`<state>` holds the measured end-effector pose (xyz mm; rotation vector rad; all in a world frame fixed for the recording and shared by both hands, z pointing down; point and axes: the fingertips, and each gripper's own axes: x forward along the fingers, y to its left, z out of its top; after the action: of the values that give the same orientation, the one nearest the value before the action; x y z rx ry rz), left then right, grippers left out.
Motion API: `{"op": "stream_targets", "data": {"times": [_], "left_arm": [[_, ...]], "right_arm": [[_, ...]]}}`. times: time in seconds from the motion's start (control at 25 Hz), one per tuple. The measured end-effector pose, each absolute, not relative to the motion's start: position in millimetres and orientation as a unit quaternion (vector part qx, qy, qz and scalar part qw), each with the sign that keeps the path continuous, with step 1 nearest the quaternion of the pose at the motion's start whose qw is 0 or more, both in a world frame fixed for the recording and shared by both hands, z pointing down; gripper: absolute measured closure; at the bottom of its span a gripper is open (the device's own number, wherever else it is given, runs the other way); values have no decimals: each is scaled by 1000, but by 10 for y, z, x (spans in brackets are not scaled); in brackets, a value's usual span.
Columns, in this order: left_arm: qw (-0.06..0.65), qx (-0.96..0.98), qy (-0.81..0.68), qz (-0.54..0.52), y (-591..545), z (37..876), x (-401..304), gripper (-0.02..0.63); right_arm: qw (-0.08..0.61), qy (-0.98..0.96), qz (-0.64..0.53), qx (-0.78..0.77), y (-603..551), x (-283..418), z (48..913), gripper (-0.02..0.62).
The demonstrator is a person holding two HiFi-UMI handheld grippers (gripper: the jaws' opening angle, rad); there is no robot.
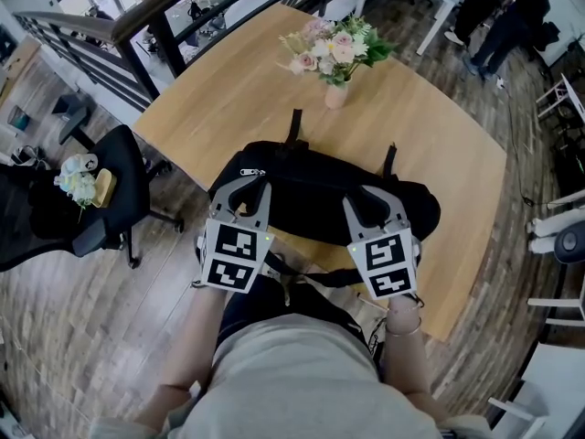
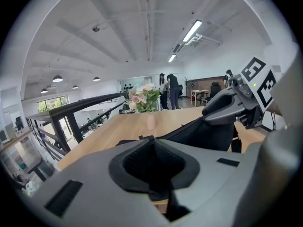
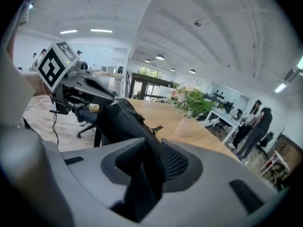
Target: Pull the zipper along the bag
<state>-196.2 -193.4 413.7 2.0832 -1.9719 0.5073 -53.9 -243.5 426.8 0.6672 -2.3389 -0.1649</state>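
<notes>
Two grippers at the near side of a black bag, seen from above. Bag lying lengthwise along the near edge of a wooden table, one strap stretched out toward the far side. Left gripper at the bag's left end, just beside a silver zip pull. Jaws drawn together in the left gripper view, with a scrap of dark cloth pinched low between the pads; impossible to tell which part of the bag. Right gripper on the bag's right half, clamped on an upright fold of black fabric, one ribbed pad pressed flat against the fold. Left cube and right cube, each with black-and-white square markers, facing up just off the table's near edge. Forearms reaching down to both grippers from a torso in a grey top at the bottom of the head view. Pink vase of pink and white flowers upright on the far part of the table, well apart from the bag. Black chair on the wood floor to the left, with small pale things on its seat. Dark rail beyond the table at upper left. People standing in the far upper right.
</notes>
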Motion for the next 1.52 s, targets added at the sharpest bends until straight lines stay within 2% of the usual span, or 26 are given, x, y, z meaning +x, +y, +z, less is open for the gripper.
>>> {"op": "stream_targets", "data": {"times": [0.28,0.56,0.6,0.64,0.68,0.72,0.76,0.8,0.92,1.04,1.24,1.52], "left_arm": [[130,746,-642,119,-2061,3964,-1758,584],[124,779,-611,75,-2215,3731,-1530,575],[121,783,-605,75,-2234,3710,-1491,538],[118,787,-600,75,-2253,3684,-1453,442],[115,791,-596,73,-2271,3655,-1418,405],[112,794,-593,70,-2288,3624,-1385,405],[109,798,-589,69,-2302,3592,-1351,408],[105,802,-584,67,-2312,3560,-1319,421],[95,818,-565,54,-2332,3433,-1220,521],[86,837,-539,32,-2335,3292,-1111,556],[72,850,-523,11,-2315,3169,-971,589],[80,854,-513,36,-2301,3288,-897,589]], "right_arm": [[285,-924,-22,255,-2424,-547,4089,463],[197,-946,64,250,-2403,-496,3817,459],[184,-948,76,249,-2397,-492,3779,468],[171,-950,85,247,-2396,-484,3741,489],[159,-952,88,247,-2399,-471,3701,515],[148,-954,88,247,-2404,-455,3655,546],[139,-955,87,246,-2405,-439,3606,587],[131,-957,87,243,-2398,-428,3555,588],[110,-963,71,236,-2372,-411,3377,588],[106,-963,47,245,-2361,-385,3242,589],[116,-964,32,235,-2282,-362,3178,589],[162,-962,14,220,-2169,-286,3310,589]]}}
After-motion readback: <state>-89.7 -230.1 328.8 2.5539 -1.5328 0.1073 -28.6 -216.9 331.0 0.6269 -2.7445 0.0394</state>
